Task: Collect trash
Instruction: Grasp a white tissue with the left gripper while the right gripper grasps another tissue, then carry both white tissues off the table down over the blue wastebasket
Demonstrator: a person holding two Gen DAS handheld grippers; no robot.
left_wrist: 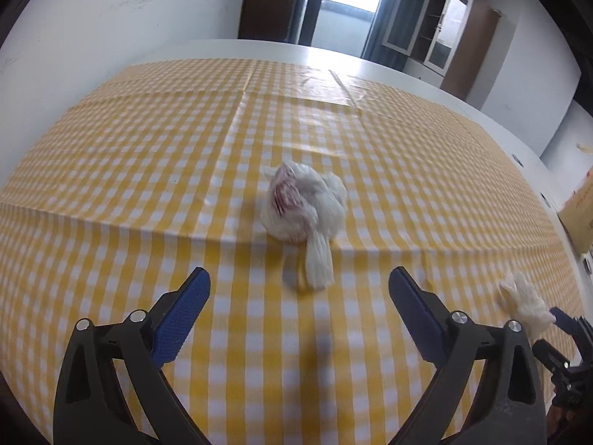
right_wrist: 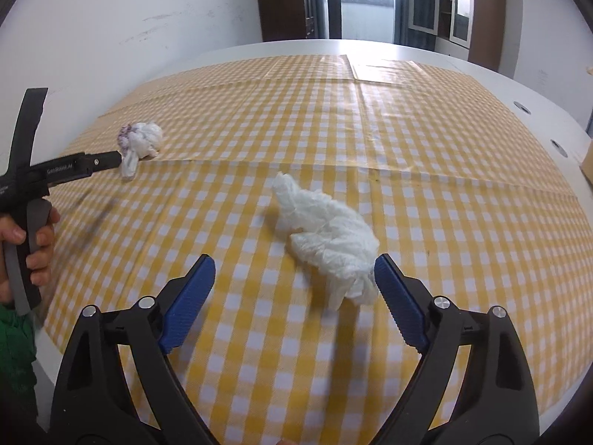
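Your collection run is at an early stage as far as these views show: two pieces of trash lie loose on the tabletop point(right_wrist: 463, 85), which carries a yellow-and-white checked cloth point(left_wrist: 148, 148), and neither piece is held. Your left claw point(left_wrist: 299, 289) is spread wide with nothing between its blue pads point(left_wrist: 185, 319); the knotted plastic wad point(left_wrist: 302, 205), white with reddish print on one face, sits ahead of it on the cloth, its loose tail pointing back toward the gap between the fingers without reaching the pads. The right wrist view shows that same wad at the far left of the cloth, with the tip of the left tool just beside its tail. Your right claw point(right_wrist: 294, 278) is likewise spread and empty; the crumpled white wrap point(right_wrist: 328, 241) lies just ahead and to its right, its near end touching or nearly touching the right-hand pad point(right_wrist: 398, 300), so the piece is off centre rather than squarely between the fingers. A brown cardboard item point(left_wrist: 578, 207) shows at the right edge of the left wrist view; whether it is the receptacle cannot be determined. No bin or bag is visible in either view. Judged from this layout, both grasps and both deposits remain to be done, and the right claw would need re-centring over the wrap before closing.
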